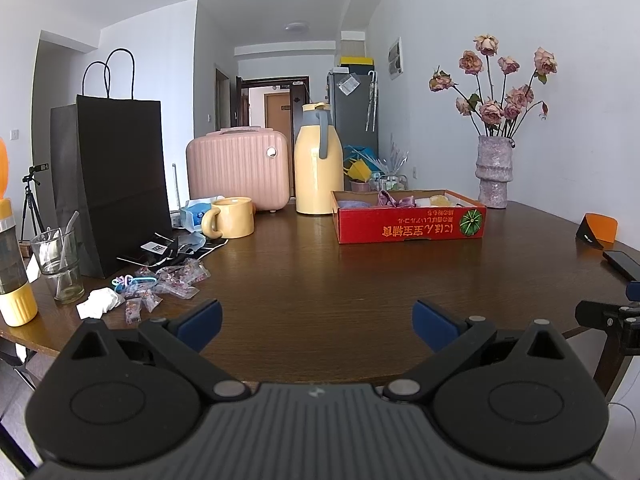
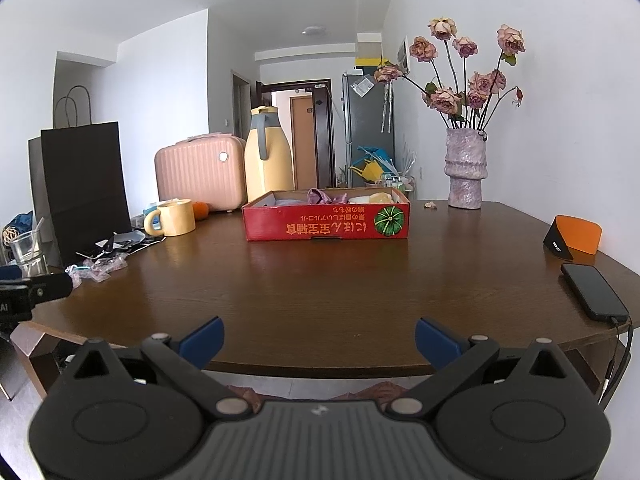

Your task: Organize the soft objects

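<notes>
A red cardboard box (image 1: pixel 412 226) (image 2: pixel 328 226) sits on the far middle of the brown table. Soft items lie inside: a purple cloth (image 1: pixel 394 200) (image 2: pixel 326 196), a lilac piece (image 1: pixel 352 203) and yellow-white pieces (image 1: pixel 438 201) (image 2: pixel 376 199). My left gripper (image 1: pixel 317 326) is open and empty above the near table edge. My right gripper (image 2: pixel 319 342) is open and empty at the near table edge, well short of the box.
A black paper bag (image 1: pixel 116 184), pink case (image 1: pixel 238 168), yellow jug (image 1: pixel 318 160), yellow mug (image 1: pixel 230 218), glass (image 1: pixel 58 264), small wrapped packets (image 1: pixel 168 284) and crumpled tissue (image 1: pixel 100 302) crowd the left. A vase of roses (image 2: pixel 466 168), an orange stand (image 2: pixel 576 236) and a phone (image 2: pixel 594 292) are right.
</notes>
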